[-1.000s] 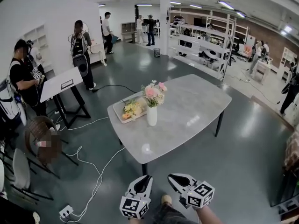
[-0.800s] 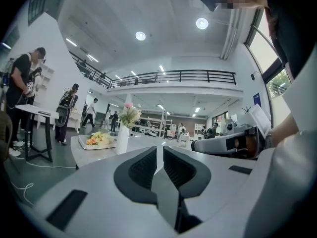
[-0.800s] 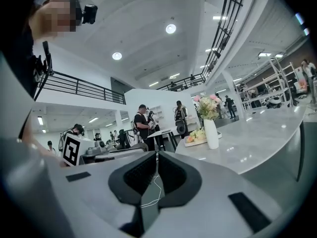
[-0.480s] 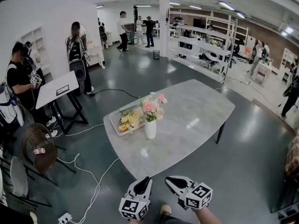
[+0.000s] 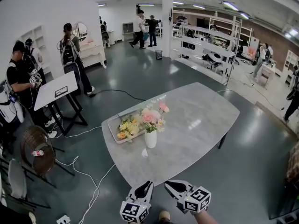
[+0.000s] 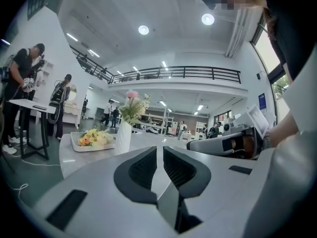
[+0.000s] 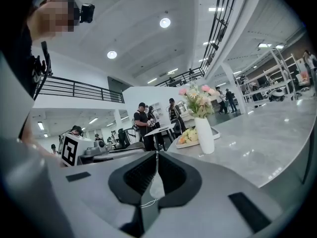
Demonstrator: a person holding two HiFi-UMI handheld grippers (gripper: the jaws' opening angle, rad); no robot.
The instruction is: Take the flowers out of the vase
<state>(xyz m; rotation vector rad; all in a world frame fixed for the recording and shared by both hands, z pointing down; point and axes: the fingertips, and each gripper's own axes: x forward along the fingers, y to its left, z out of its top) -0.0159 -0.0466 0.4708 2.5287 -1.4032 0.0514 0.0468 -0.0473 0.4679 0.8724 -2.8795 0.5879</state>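
**Both grippers empty, low before the table, the flowers in the vase**

The left gripper (image 6: 160,148) is seen with its jaws almost together (only a thin slit is left), and nothing is held between them. The right gripper (image 7: 157,155) is seen with its jaws fully together, also empty. Both are held side by side just off the near edge of the grey table (image 5: 201,120). The white vase (image 5: 150,138) is placed upright on the table, well apart from the grippers, and the pink and white flowers (image 5: 152,117) are standing in it. Just beside it a tray (image 5: 112,125) with yellow blooms (image 5: 127,127) is laid.
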